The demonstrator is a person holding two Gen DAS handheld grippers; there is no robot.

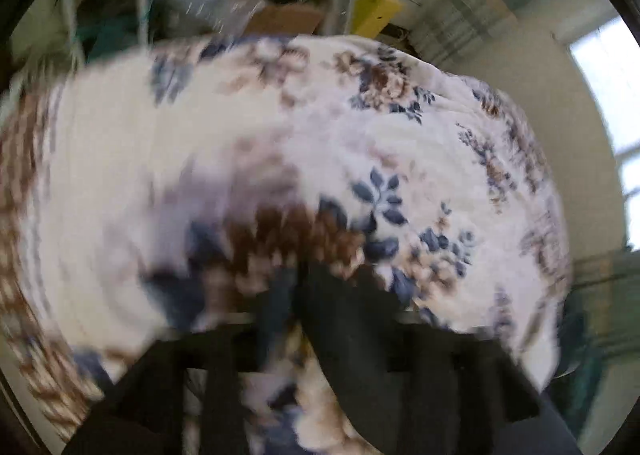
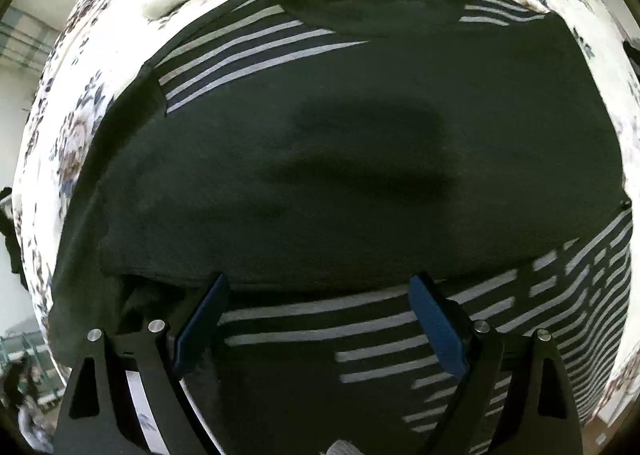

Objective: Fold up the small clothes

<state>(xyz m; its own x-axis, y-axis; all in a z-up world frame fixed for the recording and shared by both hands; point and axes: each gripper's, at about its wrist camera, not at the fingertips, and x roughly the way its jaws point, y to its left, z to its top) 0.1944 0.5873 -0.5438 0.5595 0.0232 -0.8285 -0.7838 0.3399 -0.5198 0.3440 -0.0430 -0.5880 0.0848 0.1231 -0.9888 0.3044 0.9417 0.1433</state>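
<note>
- The dark shirt with white stripes (image 2: pixel 360 159) is lying spread on the floral bedspread (image 2: pixel 76 127), partly folded, we judge.
- Our right gripper (image 2: pixel 320 319) is hovering over its striped lower part, fingers (image 2: pixel 438 329) released and empty.
- Next we are needing a clean pinch on an edge.
- Our left gripper (image 1: pixel 304 371) is blurring; a dark flap (image 1: pixel 352 335) is hiding its fingers, so we cannot tell their state.

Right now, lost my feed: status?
Right gripper open over dark striped shirt, touching nothing. Left gripper blurred, dark cloth at fingers. Nothing in the way.
</note>
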